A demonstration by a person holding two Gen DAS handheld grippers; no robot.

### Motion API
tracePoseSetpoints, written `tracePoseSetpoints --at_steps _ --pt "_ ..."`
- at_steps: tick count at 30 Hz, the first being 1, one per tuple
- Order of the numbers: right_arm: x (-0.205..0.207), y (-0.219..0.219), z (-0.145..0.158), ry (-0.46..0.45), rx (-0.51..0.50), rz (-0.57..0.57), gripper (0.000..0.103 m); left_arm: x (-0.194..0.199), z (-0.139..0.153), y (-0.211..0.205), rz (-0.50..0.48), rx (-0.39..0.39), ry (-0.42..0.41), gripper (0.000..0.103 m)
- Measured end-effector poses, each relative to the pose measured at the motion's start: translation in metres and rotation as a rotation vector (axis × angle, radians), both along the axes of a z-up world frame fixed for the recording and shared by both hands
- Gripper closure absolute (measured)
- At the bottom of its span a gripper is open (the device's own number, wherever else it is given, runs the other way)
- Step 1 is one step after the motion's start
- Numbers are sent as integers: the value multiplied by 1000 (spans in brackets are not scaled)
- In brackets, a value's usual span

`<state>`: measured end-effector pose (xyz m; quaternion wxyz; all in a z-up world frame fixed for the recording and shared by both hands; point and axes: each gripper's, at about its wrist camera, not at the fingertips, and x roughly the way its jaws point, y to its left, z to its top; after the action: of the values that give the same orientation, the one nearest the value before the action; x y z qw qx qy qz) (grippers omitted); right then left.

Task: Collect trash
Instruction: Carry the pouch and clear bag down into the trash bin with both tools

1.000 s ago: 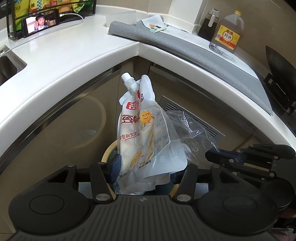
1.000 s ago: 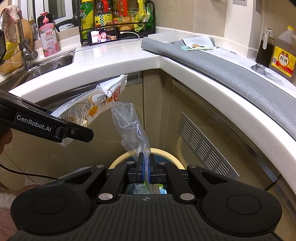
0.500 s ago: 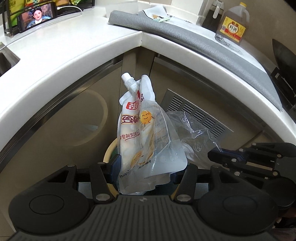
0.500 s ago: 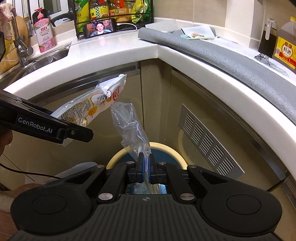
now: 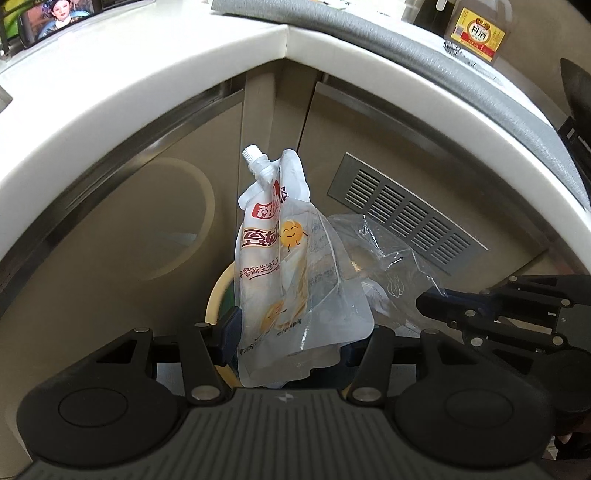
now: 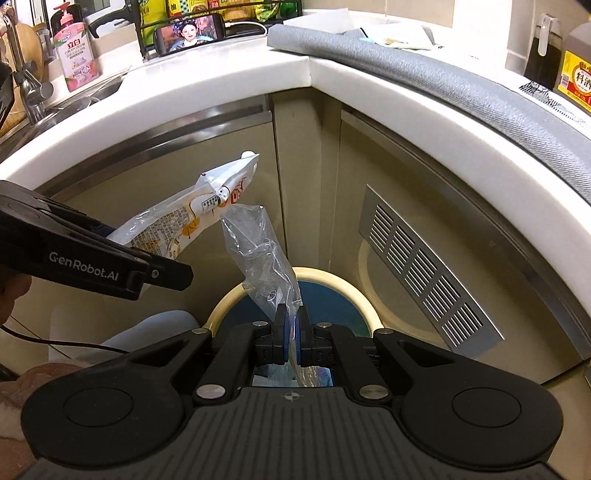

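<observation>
Both grippers are gripping, the left gripper (image 5: 291, 338) the spouted pouch (image 5: 280, 266), the right gripper (image 6: 291, 332) the clear bag (image 6: 262, 254); released now, either is risking catching the bin's rim (image 6: 332, 278) at twelve o'clock.

left gripper (image 6: 162, 275): "GenRobot.AI" | brown bottle (image 5: 478, 31) label: "料酒" | pink soap bottle (image 6: 75, 55): "立白"

Spouted pouch (image 5: 273, 266) — glossy printed plastic film, creased. Clear bag (image 6: 264, 258) — thin transparent plastic, crinkled. Countertop (image 6: 229, 85): smooth white. Mat (image 6: 461, 85): grey woven cloth. Vent grille (image 6: 424, 269): brushed metal.
</observation>
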<state>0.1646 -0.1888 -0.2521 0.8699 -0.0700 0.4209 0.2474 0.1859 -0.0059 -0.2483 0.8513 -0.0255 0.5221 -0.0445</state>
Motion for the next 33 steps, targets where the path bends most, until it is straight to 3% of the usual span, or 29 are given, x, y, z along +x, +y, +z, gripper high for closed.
tracePoseSetpoints --at_steps 14,33 --pt "20 5 -20 67 -11 -4 99 10 -23 3 -10 4 56 46" --pt "61 26 -65 186 -62 -15 99 42 -86 9 -16 -11 242 46"
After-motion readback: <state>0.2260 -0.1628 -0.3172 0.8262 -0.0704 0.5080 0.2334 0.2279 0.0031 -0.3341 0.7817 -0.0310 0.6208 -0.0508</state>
